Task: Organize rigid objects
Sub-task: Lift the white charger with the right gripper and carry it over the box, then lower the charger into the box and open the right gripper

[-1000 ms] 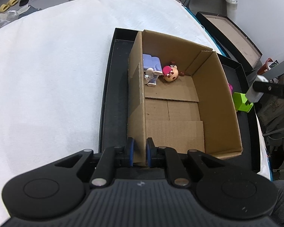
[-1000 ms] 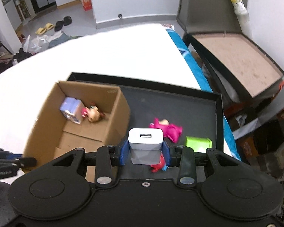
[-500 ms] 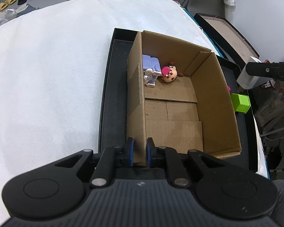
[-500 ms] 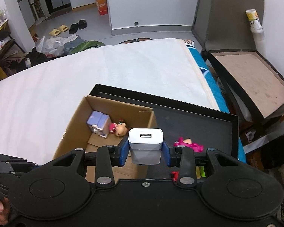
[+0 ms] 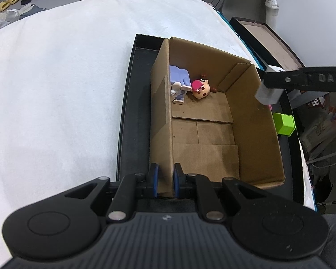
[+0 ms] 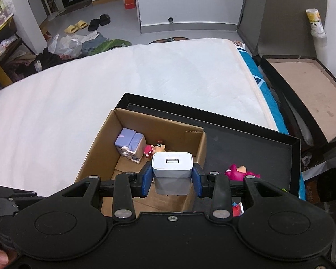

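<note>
An open cardboard box [image 5: 253, 134] [image 6: 96, 143] stands in a black tray [image 5: 132, 116] [image 6: 253, 143] on a white bed. My left gripper [image 5: 165, 180] is shut on the box's near left wall. Inside at the far end lie a lilac block toy [image 5: 179, 81] [image 6: 130, 143] and a small pink-haired figure [image 5: 200, 88] [image 6: 153, 150]. My right gripper [image 6: 172, 179] is shut on a white USB charger [image 6: 172, 170] [image 5: 268, 93], held above the box's right wall. A green cube [image 5: 285, 123] and a pink plush figure [image 6: 239, 173] lie in the tray outside the box.
White bedding [image 5: 56, 89] spreads left of the tray. A second dark tray with a brown base [image 6: 309, 89] sits past the bed's right edge. Slippers [image 6: 76, 25] and bags lie on the floor beyond. A red toy [image 6: 236, 209] peeks beside my right gripper.
My right gripper has carried the white charger leftward, from over the tray's toys to above the box's right wall. The left gripper has kept its hold on the box wall.
</note>
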### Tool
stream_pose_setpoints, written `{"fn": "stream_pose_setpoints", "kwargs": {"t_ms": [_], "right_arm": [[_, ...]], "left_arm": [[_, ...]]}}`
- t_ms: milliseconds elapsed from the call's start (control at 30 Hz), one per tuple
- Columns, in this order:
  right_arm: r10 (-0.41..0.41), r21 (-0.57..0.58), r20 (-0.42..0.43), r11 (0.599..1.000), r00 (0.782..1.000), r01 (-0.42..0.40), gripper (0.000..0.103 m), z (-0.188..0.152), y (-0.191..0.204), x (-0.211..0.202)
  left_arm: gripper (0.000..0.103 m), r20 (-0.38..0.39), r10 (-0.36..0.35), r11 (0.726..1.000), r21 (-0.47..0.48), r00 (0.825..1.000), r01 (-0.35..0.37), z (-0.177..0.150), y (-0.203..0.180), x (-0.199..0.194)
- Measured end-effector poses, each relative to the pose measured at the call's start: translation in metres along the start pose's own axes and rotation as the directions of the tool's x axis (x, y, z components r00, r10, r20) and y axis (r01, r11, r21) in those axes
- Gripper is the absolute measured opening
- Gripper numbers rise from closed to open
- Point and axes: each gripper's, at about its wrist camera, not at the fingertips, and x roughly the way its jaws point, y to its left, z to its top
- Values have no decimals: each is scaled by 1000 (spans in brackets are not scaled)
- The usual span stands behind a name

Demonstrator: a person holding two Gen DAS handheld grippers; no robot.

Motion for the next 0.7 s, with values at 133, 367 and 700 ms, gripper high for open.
{"fn": "stream_pose_setpoints", "kwargs": {"t_ms": [133,367,700], "right_arm": [[-7,-33,-21,999,1000,6,36,7,6,11],[-9,-52,-48,999,999,6,36,16,11,24],[-46,37,-96,998,994,50,48,15,1,38]], "left_arm": [[13,3,1,1000,-1,1000,-1,0,0,-1],[13,3,1,1000,-5,1000,-1,0,1,-1],[13,17,15,1000,-4,1000,-15,0,-1,-2]]}}
